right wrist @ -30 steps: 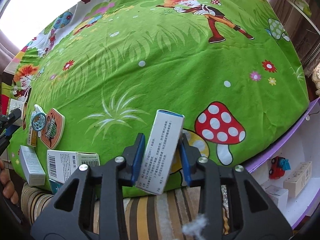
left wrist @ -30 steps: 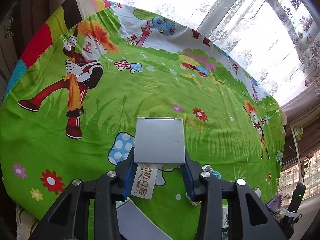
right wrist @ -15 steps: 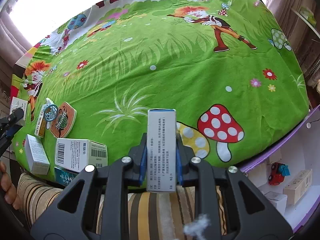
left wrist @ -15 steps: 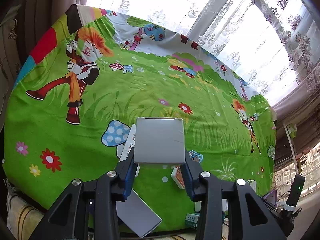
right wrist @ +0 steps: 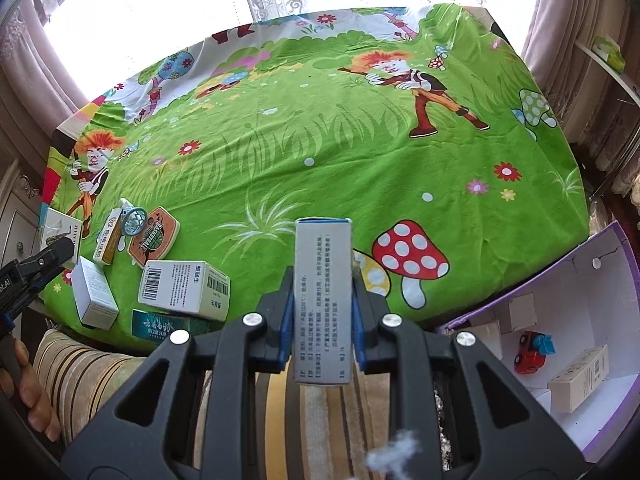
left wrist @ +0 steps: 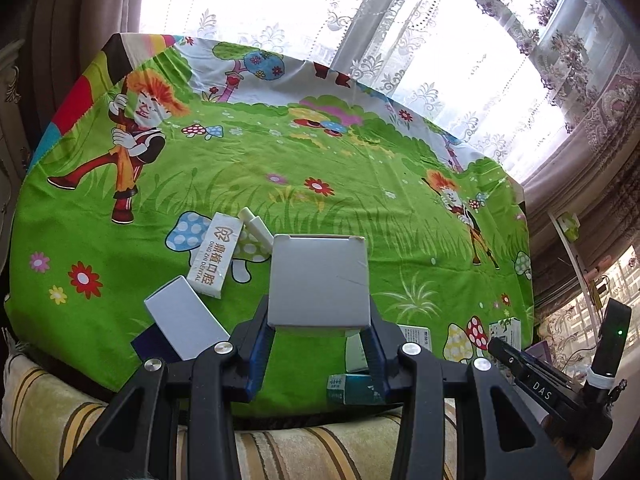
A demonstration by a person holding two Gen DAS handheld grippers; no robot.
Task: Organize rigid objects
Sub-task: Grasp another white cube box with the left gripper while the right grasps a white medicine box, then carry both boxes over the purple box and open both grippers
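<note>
wrist views, shared green tablecloth [left wrist: 360, 200]

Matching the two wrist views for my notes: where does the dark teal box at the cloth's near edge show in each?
Left wrist: the dark teal box lies low, right of centre, at the cloth's near edge.
Right wrist: lower left, just in front of the barcode box.
Shared landmark: the red spotted mushroom print.
</note>
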